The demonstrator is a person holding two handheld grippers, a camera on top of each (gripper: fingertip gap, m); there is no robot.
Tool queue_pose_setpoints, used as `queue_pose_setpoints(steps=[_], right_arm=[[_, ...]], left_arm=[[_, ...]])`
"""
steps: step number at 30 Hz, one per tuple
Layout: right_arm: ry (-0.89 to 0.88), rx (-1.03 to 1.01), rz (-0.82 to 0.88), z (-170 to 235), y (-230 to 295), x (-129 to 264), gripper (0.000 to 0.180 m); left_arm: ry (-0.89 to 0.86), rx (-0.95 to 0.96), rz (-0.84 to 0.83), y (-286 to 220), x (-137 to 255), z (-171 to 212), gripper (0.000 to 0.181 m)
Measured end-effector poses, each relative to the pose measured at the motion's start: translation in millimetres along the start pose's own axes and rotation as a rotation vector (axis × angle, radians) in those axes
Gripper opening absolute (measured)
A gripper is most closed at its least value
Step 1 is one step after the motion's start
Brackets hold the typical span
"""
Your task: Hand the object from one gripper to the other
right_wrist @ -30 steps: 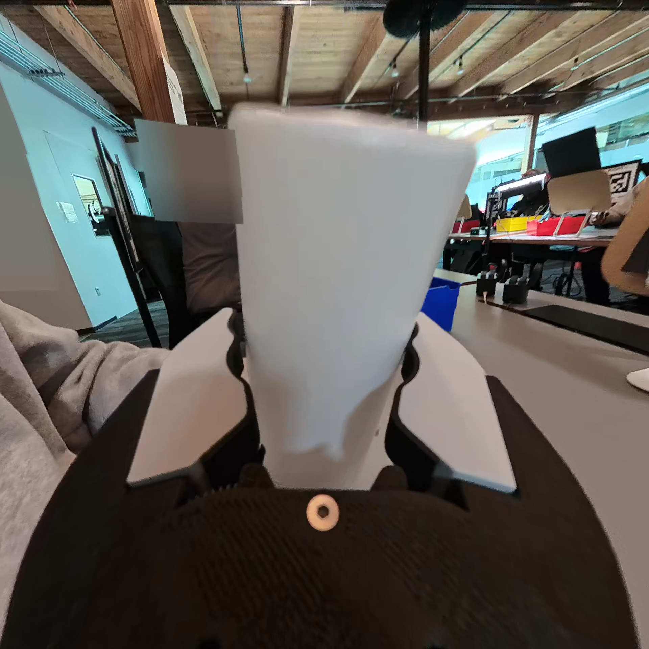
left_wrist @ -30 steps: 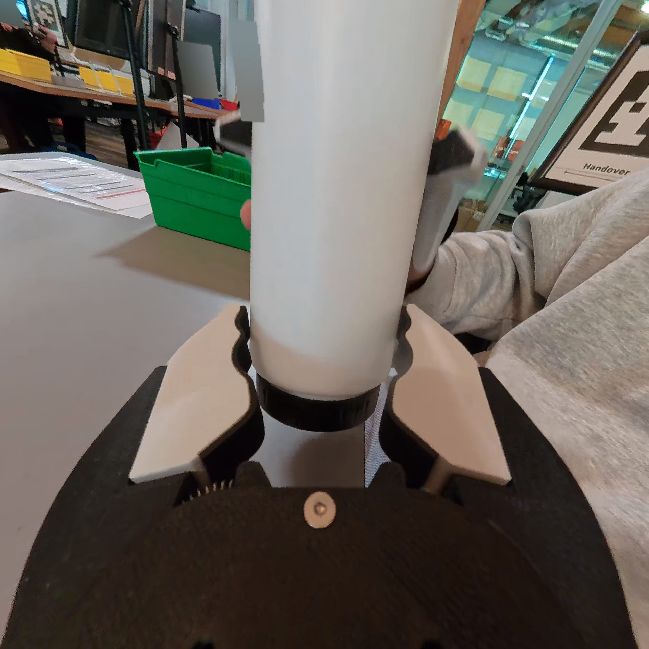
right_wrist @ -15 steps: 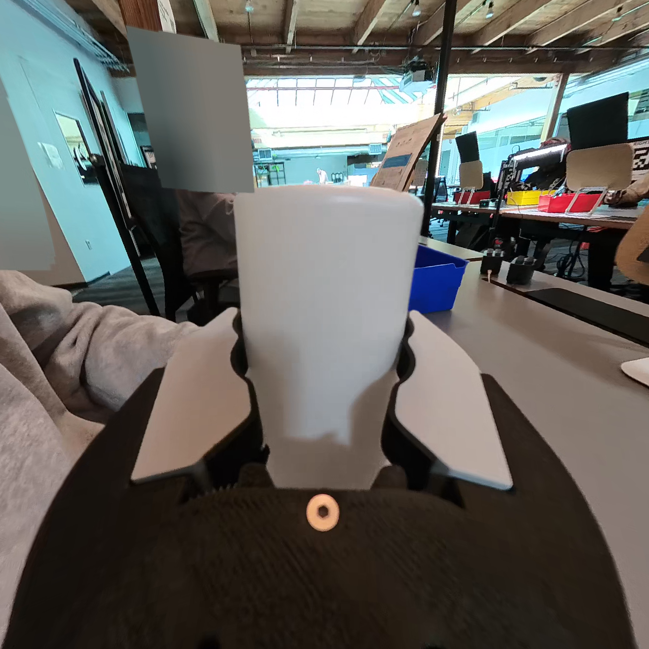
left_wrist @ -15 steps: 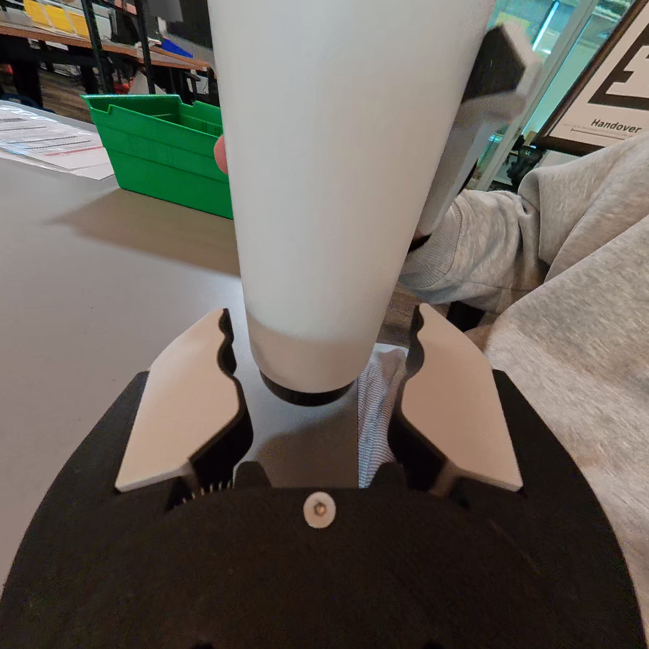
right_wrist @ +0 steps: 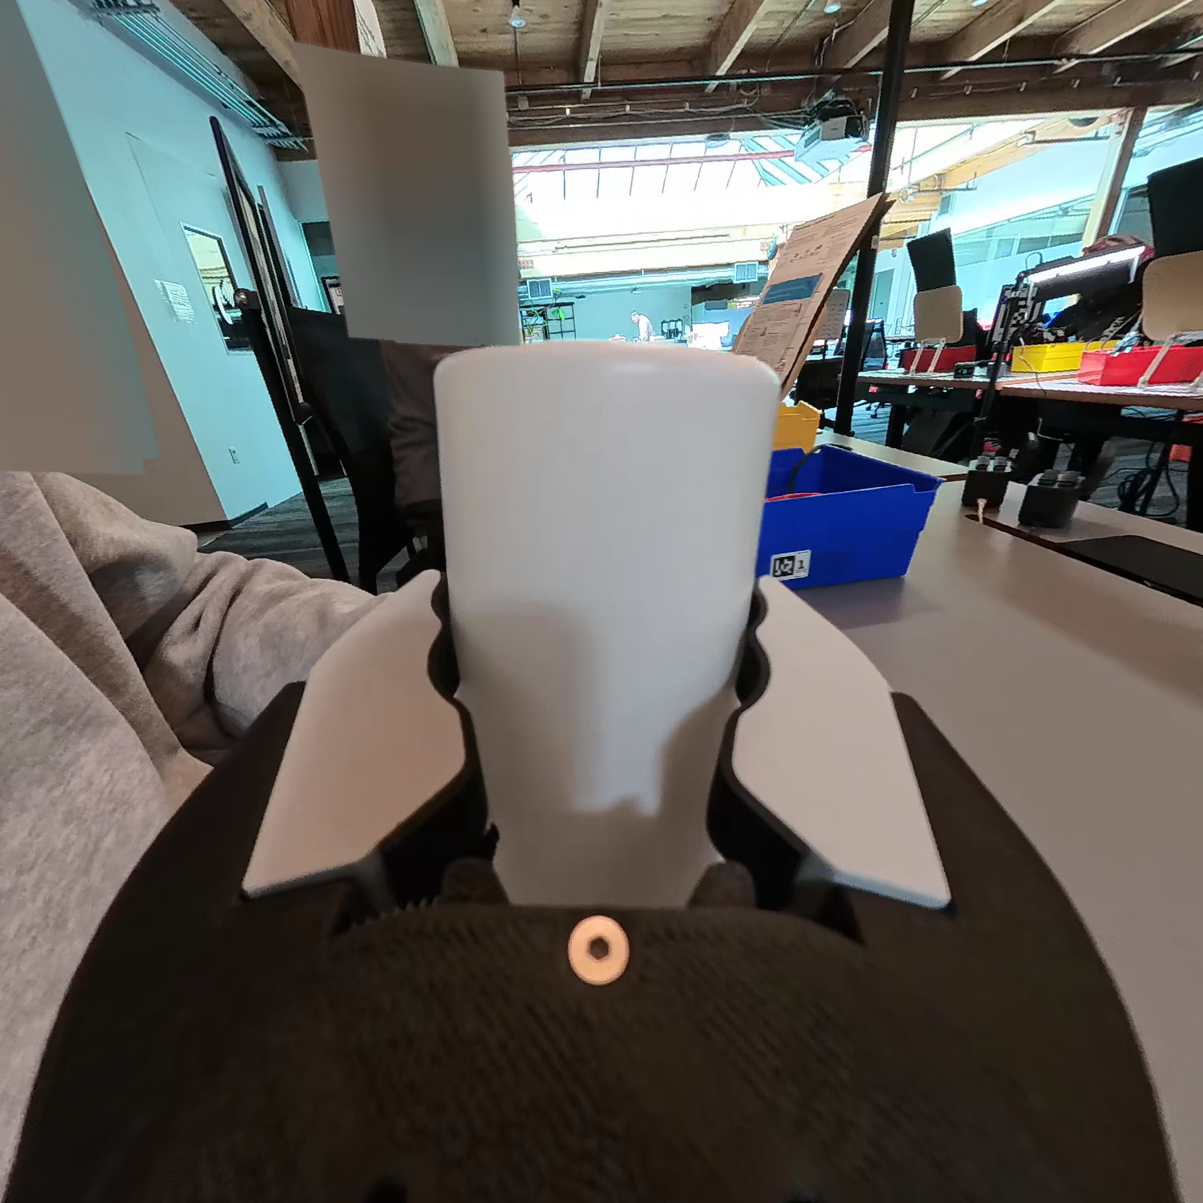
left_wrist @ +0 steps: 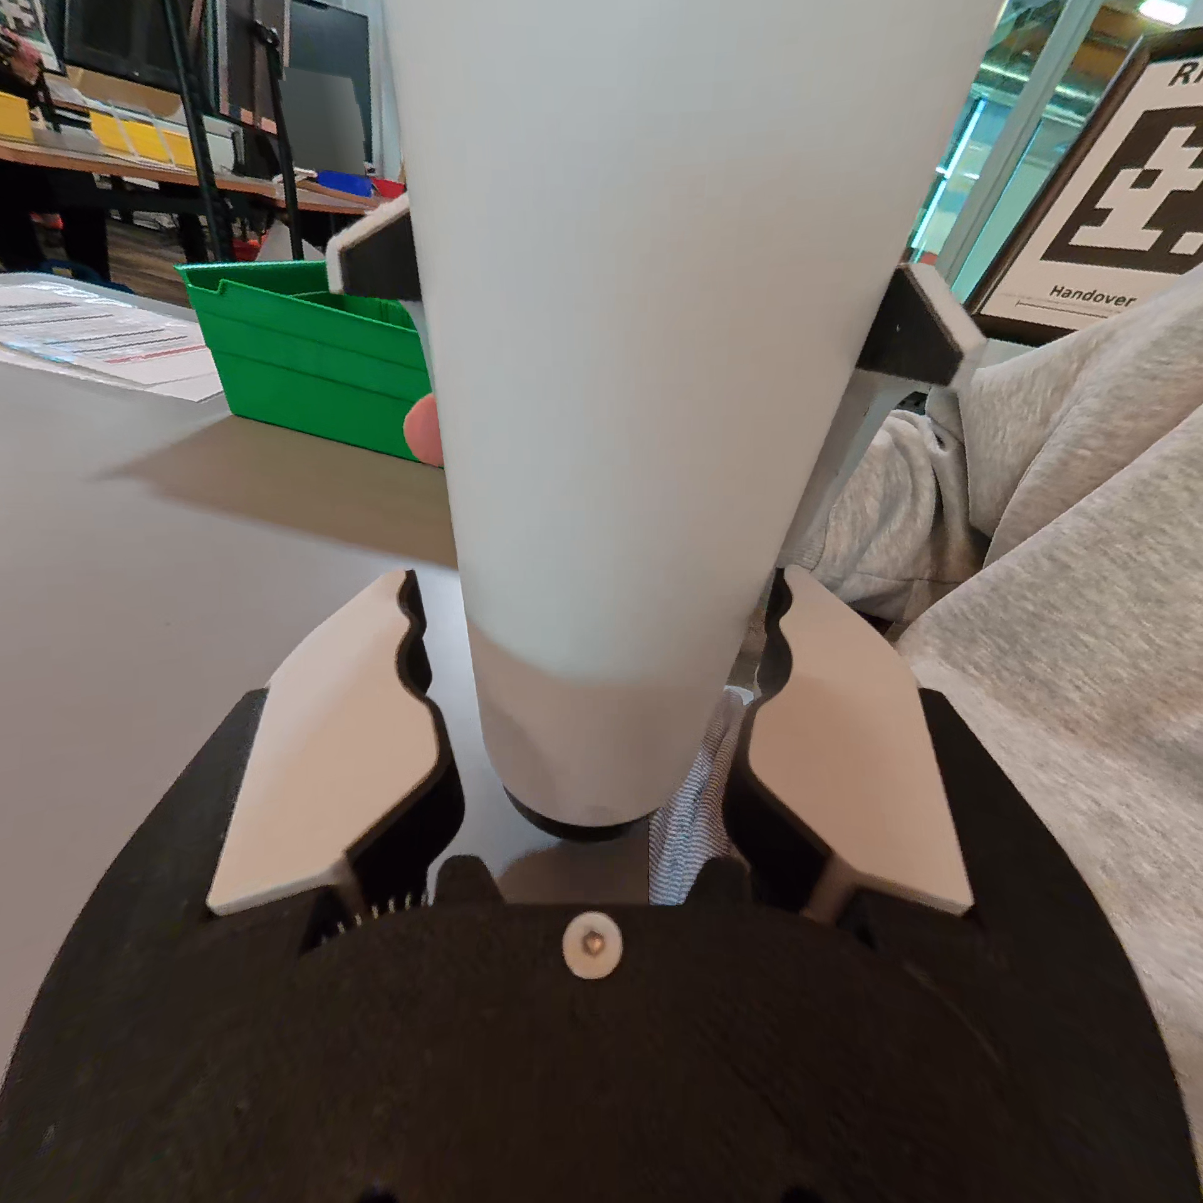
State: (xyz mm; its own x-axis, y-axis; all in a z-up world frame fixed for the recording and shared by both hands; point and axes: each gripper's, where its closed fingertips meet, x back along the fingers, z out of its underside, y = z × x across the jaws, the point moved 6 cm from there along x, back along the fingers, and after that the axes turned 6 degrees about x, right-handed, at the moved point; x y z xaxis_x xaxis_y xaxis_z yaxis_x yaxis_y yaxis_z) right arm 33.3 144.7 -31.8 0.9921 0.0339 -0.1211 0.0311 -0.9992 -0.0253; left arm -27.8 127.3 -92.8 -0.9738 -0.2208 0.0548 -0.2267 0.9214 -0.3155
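A white bottle (left_wrist: 625, 364) with a black cap (left_wrist: 573, 823) points cap-first into my left gripper (left_wrist: 592, 579). The left jaws stand open on either side of its cap end, with a gap on each side. My right gripper (left_wrist: 641, 293) clamps the bottle farther up; its fingers (left_wrist: 371, 260) show on both sides of the bottle. In the right wrist view the bottle (right_wrist: 605, 553) stands between the right gripper (right_wrist: 599, 586), which is shut on it, with the bottle's flat end away from the camera.
A green bin (left_wrist: 306, 351) and papers (left_wrist: 97, 332) lie on the grey table (left_wrist: 163, 618). A grey sleeve (left_wrist: 1041, 586) fills the right. A marker board (left_wrist: 1106, 182) stands behind. A blue bin (right_wrist: 846, 514) sits on the table (right_wrist: 1009, 683). My right fingertips sit around 8 cm from my left ones.
My left gripper has opened and let go of the bottle's cap end. The right gripper has kept hold and tilted from facing the ceiling to level.
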Motion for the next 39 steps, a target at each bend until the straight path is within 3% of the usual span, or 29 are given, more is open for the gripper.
queue_pose_setpoints(steps=[3,9,16,24,30,34,39], right_arm=[[-0.009,-0.003,-0.005,1,2,-1,0.086],[-0.032,-0.01,-0.002,-2,-1,1,0.088],[-0.072,-0.032,0.028,-6,-8,5,0.102],[-0.091,-0.049,0.067,-4,-20,14,0.103],[0.029,0.007,0.102,19,-30,17,0.096],[0.133,0.003,0.087,33,-26,10,0.082],[0.169,-0.028,0.062,42,-17,-2,0.091]], left_arm=[[0.004,-0.03,0.021,-4,-1,0,0.087],[0.001,-0.051,0.014,-4,1,-3,0.086],[-0.012,-0.054,-0.006,-2,4,-5,0.086],[-0.021,-0.064,-0.095,12,19,-12,0.086],[-0.098,-0.038,-0.179,24,50,-36,0.086],[-0.109,-0.061,-0.202,21,60,-50,0.086],[-0.11,-0.069,-0.178,10,58,-59,0.086]])
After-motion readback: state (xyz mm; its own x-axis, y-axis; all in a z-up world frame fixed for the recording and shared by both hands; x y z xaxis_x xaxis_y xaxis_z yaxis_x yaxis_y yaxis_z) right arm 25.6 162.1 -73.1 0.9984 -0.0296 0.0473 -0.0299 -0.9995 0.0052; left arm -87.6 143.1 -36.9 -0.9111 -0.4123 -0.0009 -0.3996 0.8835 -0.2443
